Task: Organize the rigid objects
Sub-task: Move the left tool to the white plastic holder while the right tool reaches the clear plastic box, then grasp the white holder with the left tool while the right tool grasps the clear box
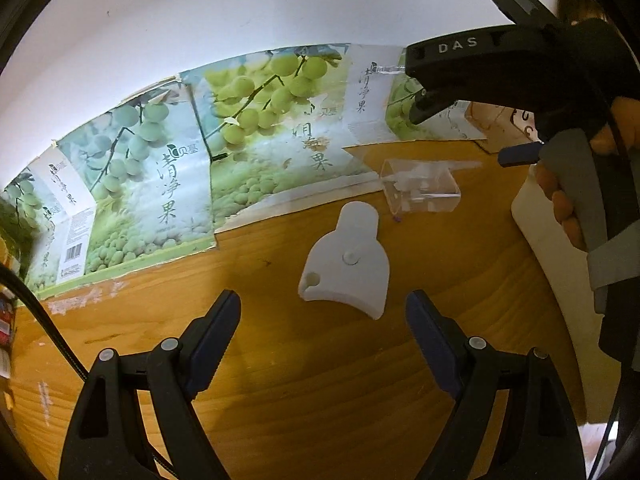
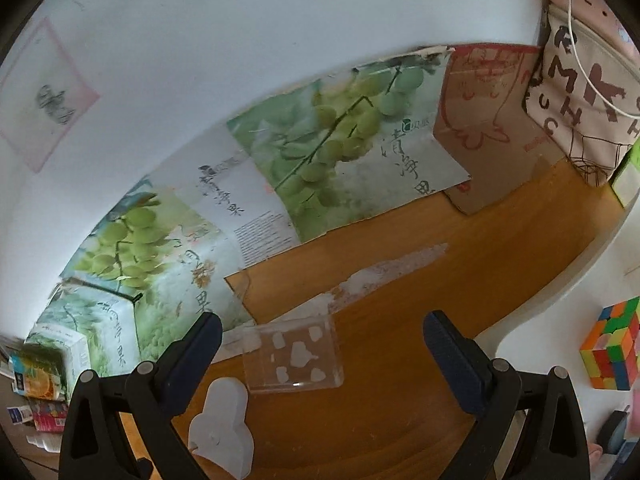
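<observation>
Left gripper [image 1: 323,320] spread wide, nothing between the fingers, hovering low over the wooden table [image 1: 280,380]. White plastic piece [image 1: 346,266], bell-shaped with a round stud in the middle and a small hole near one corner, lies flat on the table just ahead of the gap between the left fingers, not touching either. Just beyond it, apart from it, a clear plastic box [image 1: 420,190] sits on the table with small white bits inside. Right gripper [image 2: 322,356] also spread wide and holding nothing; in its own view the clear plastic box [image 2: 294,354] is right ahead between the fingertips, with the white plastic piece [image 2: 224,428] nearer the camera, beside the left finger [image 2: 192,356], contact unclear. In the left view the right gripper [image 1: 460,120] shows from the side at upper right, held by a hand [image 1: 568,204], above the table past the box. Grape-print cardboard [image 1: 160,184] stands along the back of the table against a white wall [image 1: 200,20]. Brown cardboard [image 2: 492,128] and a lettered cloth bag [image 2: 576,92] at far right; a colourful puzzle cube [image 2: 612,348] off the table edge.
</observation>
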`<control>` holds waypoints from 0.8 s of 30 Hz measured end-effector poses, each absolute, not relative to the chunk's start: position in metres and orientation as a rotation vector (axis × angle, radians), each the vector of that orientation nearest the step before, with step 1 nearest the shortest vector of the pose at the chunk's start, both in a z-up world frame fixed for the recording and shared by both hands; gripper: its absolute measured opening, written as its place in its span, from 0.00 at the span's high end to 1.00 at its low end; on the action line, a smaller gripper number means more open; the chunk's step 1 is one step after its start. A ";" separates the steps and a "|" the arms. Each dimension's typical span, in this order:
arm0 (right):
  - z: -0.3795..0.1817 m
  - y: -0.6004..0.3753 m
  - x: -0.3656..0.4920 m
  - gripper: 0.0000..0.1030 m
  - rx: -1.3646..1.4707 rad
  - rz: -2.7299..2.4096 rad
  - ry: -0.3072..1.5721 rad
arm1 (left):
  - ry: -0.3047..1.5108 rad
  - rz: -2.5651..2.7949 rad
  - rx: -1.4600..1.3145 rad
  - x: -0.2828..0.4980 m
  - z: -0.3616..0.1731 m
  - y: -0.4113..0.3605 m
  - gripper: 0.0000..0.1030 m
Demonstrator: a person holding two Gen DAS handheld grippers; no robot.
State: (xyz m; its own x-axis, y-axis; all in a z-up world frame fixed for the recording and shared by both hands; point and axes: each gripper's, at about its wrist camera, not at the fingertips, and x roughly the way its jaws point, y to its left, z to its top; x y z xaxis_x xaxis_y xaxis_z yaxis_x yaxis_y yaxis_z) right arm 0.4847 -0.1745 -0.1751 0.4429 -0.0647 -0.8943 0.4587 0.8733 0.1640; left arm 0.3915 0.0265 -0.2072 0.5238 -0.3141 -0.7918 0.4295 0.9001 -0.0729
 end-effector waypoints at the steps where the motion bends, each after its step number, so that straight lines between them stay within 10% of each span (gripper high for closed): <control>1: -0.176 -0.175 0.486 0.02 0.416 -0.333 1.073 | 0.912 -0.443 0.133 0.392 -0.208 0.025 0.16; 24: -0.178 -0.152 0.500 0.02 0.302 -0.200 1.122 | 0.825 -0.338 0.146 0.404 -0.221 -0.002 0.25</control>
